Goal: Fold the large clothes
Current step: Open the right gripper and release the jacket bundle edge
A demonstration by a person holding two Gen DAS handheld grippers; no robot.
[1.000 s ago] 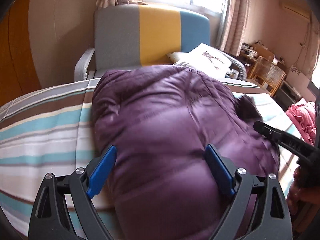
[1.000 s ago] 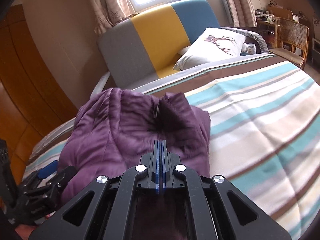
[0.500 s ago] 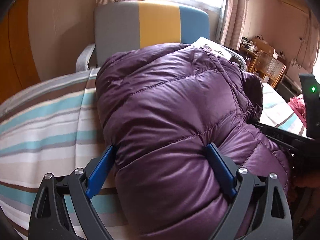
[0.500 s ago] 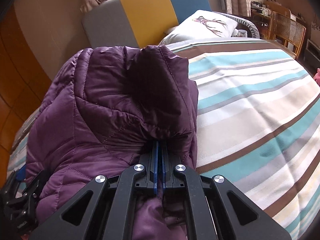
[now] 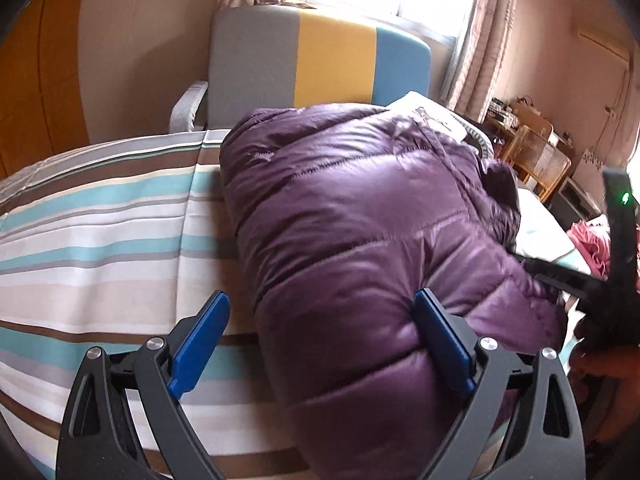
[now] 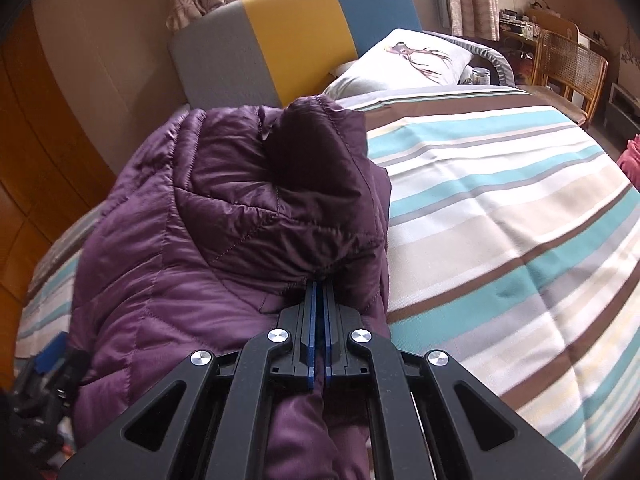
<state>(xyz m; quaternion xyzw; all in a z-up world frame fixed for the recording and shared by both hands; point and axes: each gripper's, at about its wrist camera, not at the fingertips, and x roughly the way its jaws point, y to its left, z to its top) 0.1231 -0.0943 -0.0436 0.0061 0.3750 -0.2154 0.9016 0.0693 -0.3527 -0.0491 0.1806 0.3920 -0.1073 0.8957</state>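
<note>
Pinching a fold of the purple jacket on the striped bed, the right gripper clamps fabric to steer the fold, while the left gripper gapes apart, straddling the jacket's puffy edge.

The jacket lay on the bed, bunched toward its left side in the right wrist view. Behind the bed stood the headboard, with a pillow before it. A chair stood right of the bed, beyond the pillow.
</note>
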